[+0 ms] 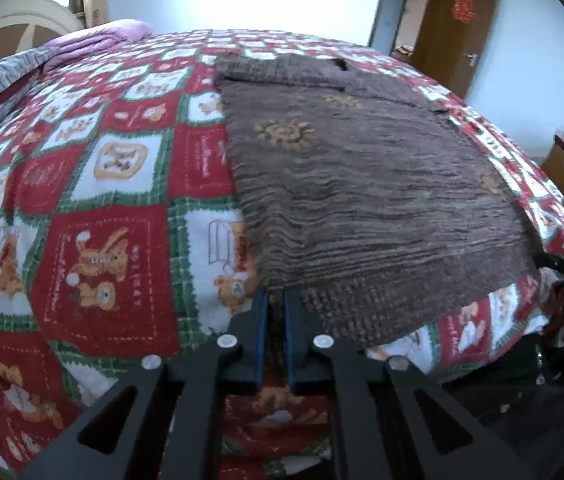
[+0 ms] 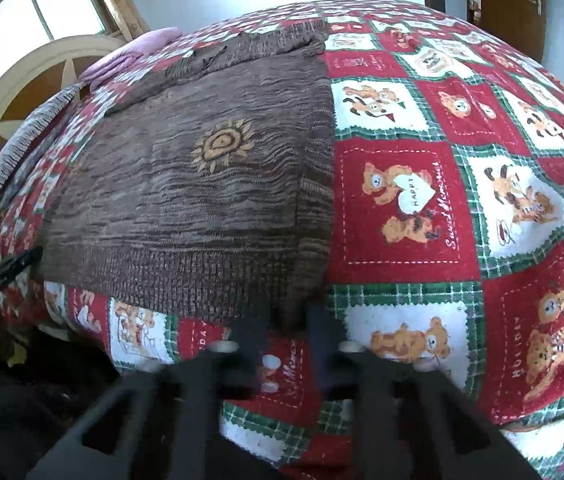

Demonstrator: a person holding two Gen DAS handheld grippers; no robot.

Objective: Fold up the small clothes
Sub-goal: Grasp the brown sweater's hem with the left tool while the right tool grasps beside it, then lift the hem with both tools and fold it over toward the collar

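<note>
"HAPPY" is printed on a white heart (image 2: 413,196) held by a bear on a red quilt (image 2: 401,240) patch; "Sweet Memories" is stitched along that patch's right edge (image 2: 443,204). "HOLIDAY" is read on two other red patches (image 2: 519,346) (image 2: 204,336). A red sign on the brown door (image 1: 461,9) is illegible.

Brown knit sweater (image 1: 361,184) with sun motifs, flat on bedspread (image 1: 98,208)
</note>
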